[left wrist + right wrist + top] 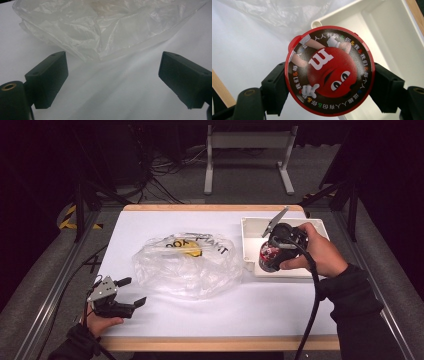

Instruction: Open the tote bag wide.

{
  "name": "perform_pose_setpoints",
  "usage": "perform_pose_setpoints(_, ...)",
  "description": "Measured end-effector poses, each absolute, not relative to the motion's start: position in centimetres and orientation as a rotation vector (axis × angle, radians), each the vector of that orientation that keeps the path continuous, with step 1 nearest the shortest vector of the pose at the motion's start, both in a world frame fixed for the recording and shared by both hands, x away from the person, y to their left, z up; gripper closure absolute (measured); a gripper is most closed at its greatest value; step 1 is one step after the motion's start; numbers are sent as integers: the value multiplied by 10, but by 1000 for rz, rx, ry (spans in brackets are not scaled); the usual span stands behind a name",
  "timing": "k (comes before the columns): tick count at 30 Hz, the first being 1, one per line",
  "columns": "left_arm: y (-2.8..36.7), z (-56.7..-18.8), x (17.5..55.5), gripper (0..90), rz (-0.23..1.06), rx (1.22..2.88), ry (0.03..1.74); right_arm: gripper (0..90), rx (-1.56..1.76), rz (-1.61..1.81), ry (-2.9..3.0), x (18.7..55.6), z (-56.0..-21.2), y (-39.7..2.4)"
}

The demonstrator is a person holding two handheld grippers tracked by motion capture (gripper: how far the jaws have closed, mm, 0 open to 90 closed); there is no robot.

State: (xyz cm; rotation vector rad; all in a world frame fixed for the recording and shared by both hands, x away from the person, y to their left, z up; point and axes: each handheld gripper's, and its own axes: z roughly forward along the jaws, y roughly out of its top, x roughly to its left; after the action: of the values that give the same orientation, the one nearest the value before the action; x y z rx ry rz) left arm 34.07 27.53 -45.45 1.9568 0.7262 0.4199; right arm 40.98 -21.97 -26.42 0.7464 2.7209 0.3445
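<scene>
One white tray [250, 227] at the tabletop's [280, 310] far right. Right tongs [329, 82] are clenched on one round candy tub [329, 72] with a red lid, held over the tray's near-left corner. One clear plastic bag [187, 267] lies mid-tabletop, something yellow inside. Left tongs [112, 80] are released, empty, just short of the bag.

Centre of frame: crumpled clear plastic bag [187, 265] blocks the middle of the white table [260, 312].
Right of frame: white rectangular plastic tray [250, 237] stands beside the bag.
Lower frame: bare tabletop, passable.
</scene>
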Motion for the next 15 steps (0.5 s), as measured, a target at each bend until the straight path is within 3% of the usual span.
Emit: perform_pose_setpoints(15,275,-454,341,100,425,1966,722,253,899,298,2697,437,-286,-248)
